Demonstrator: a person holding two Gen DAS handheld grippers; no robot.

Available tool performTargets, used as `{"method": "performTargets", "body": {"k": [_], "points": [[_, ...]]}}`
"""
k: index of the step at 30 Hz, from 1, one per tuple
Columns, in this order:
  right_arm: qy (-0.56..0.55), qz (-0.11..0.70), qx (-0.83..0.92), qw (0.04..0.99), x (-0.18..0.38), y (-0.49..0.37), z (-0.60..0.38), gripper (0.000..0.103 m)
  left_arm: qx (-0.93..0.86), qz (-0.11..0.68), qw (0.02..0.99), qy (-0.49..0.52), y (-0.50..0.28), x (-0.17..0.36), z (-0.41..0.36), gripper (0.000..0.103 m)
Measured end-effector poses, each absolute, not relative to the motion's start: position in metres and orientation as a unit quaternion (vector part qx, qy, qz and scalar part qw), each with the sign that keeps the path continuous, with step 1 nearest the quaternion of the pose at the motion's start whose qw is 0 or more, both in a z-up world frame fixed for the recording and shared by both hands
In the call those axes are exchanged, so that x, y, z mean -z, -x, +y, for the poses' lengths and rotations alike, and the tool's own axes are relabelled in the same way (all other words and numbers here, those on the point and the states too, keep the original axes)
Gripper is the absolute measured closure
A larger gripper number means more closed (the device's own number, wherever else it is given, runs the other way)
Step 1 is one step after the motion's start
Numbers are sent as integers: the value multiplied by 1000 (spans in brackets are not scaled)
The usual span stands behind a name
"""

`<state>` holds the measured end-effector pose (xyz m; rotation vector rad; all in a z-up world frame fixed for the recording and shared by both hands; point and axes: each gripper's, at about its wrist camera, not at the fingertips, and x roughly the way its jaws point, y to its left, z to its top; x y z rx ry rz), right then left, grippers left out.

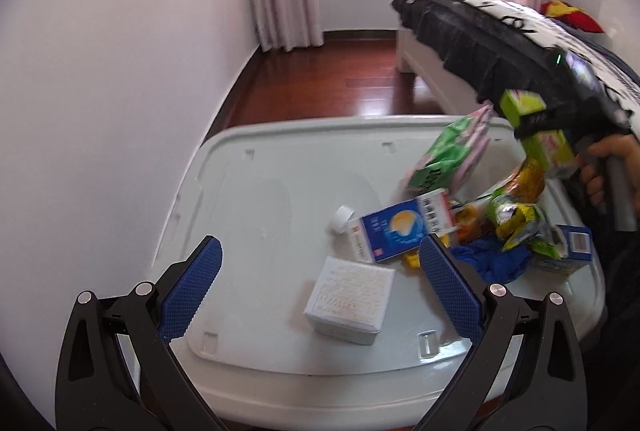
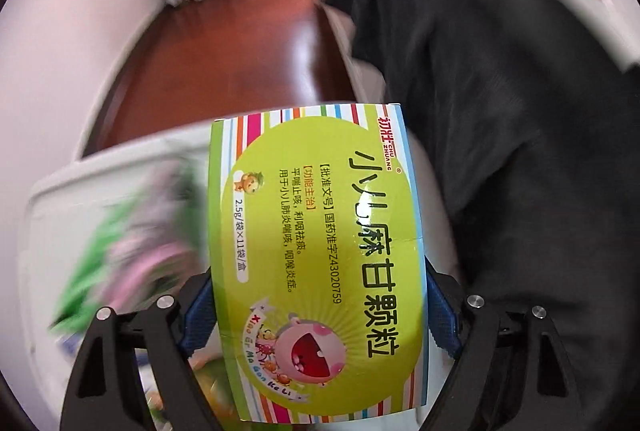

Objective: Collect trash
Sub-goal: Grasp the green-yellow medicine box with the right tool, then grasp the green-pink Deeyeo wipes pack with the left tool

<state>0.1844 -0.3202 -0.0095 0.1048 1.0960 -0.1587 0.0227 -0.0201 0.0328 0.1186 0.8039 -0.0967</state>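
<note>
Above white lid (image 1: pixel 280 167), right tool (image 2: pixel 316 315) clamps green box (image 2: pixel 316 251); left tool (image 1: pixel 320 271) gapes empty.

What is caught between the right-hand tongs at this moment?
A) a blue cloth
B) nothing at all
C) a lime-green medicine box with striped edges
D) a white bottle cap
C: in the right wrist view the lime-green box fills the gap of the right tongs, with a blue pad against each of its sides.
</note>
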Motion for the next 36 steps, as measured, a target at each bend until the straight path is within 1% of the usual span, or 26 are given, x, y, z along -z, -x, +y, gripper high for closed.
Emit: {"method": "performTargets", "body": {"k": [3,6,9,11,13,18,23,24,25,26,28,29,30,32,34,36], "points": [[-45,473,32,879,-49,-130,-310,20,99,412,905,-35,-32,-38,-22,7],[-47,447,8,893,-73,-78,-309,20,126,411,901,-64,-52,-44,-48,7],[-53,438,0,897,-74,-43,-313,20,191,400,884,-148,-78,-45,-96,7],[-63,439,3,896,-72,-25,-324,20,231,393,864,-212,-99,-35,-129,7],[-73,441,5,895,-66,-14,-337,20,256,404,845,-237,-120,-21,-149,7],[-76,448,12,891,-54,-19,-337,20,276,430,830,-224,-166,6,-170,7],[-66,452,0,890,-39,-26,-327,20,268,471,805,-242,-212,58,-197,7],[-67,453,-5,889,-34,-27,-324,20,261,494,794,-241,-221,74,-201,11],[-68,455,-9,888,-31,-28,-321,20,269,527,774,-227,-229,90,-204,25],[-68,455,-12,888,-28,-28,-318,20,275,555,756,-211,-233,103,-205,52],[-64,455,-17,888,-24,-28,-312,20,249,537,780,-205,-231,103,-205,60],[-58,453,-15,889,-23,-28,-309,20,232,535,787,-203,-230,102,-206,66],[-53,452,-13,890,-23,-28,-306,20,220,535,790,-201,-229,102,-206,70],[-60,449,-11,892,-26,-27,-305,20,196,531,803,-187,-225,94,-202,75],[-73,442,-5,894,-35,-25,-307,20,171,515,824,-164,-217,72,-191,77],[-80,427,-6,901,-52,-19,-307,20,156,489,849,-127,-201,29,-172,77]]}}
